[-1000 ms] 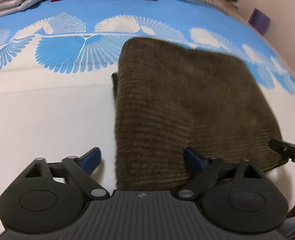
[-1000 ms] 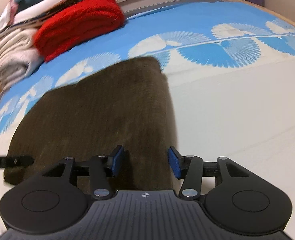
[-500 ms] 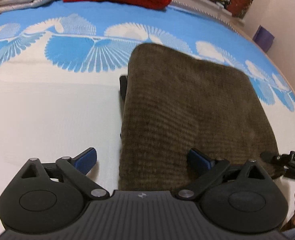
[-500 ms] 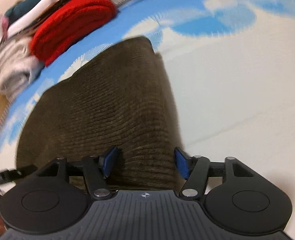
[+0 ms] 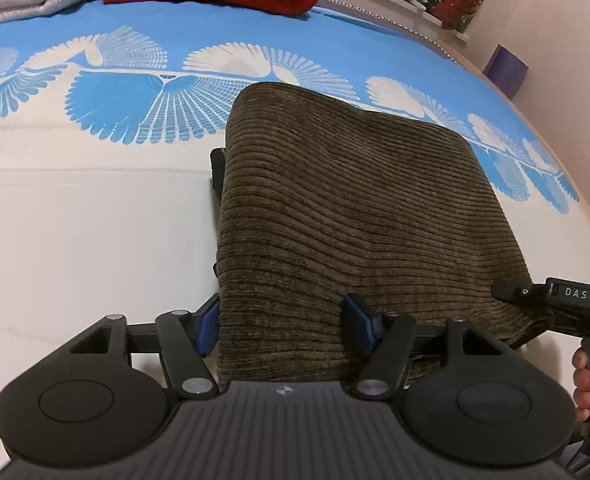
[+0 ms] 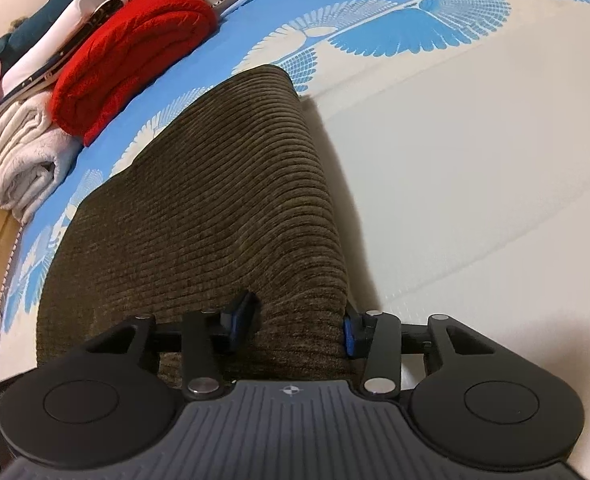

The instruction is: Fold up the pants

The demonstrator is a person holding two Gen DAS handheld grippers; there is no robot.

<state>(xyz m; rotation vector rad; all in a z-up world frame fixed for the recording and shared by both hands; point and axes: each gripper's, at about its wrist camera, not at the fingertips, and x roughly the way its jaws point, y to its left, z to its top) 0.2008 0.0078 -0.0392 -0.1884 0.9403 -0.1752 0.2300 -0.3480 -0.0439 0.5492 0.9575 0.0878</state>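
Two corners of the folded brown pants point(image 5: 355, 216) on the bed point(image 5: 75, 240) are ours: through the left wrist, our left gripper point(image 5: 283, 330) has just been closing around the near-left corner. Through the right wrist, our right gripper point(image 6: 295, 326) has just been closing and pinches the near-right corner, likely for another fold.

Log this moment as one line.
stage: gripping near edge | left tool: closing on folded brown corduroy pants | right tool: closing on pants
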